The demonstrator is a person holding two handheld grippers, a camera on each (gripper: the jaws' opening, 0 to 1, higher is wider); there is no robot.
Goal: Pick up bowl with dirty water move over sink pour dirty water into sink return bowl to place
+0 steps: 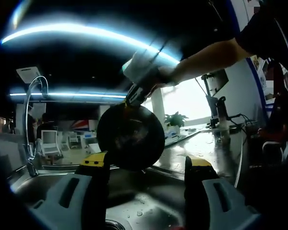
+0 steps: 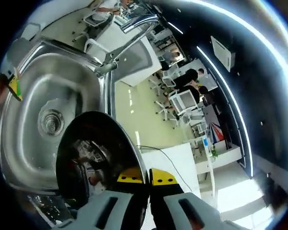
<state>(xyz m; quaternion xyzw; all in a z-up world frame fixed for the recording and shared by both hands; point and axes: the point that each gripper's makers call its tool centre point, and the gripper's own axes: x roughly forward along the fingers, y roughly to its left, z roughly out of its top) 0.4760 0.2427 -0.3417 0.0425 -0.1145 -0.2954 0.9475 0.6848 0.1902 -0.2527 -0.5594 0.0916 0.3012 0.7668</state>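
In the left gripper view, the empty left gripper (image 1: 146, 177) is held apart over the sink (image 1: 48, 179); the dark bowl (image 1: 130, 136) is seen tilted above the basin.

In the right gripper view, the right gripper (image 2: 143, 178) is clamped on the bowl's rim; the bowl is judged rigid, wet and slippery, best pinched at the rim.

Right gripper (image 2: 147, 178) clamping the rim of the dark bowl (image 2: 93, 153), jaws pinched together on its edge; bowl tilting over the steel sink (image 2: 26, 139), its glossy inside facing the camera; drain (image 2: 51, 122) lying just beyond the bowl; curved faucet (image 2: 129, 36) rising past the basin; white chairs (image 2: 180, 103) standing behind.
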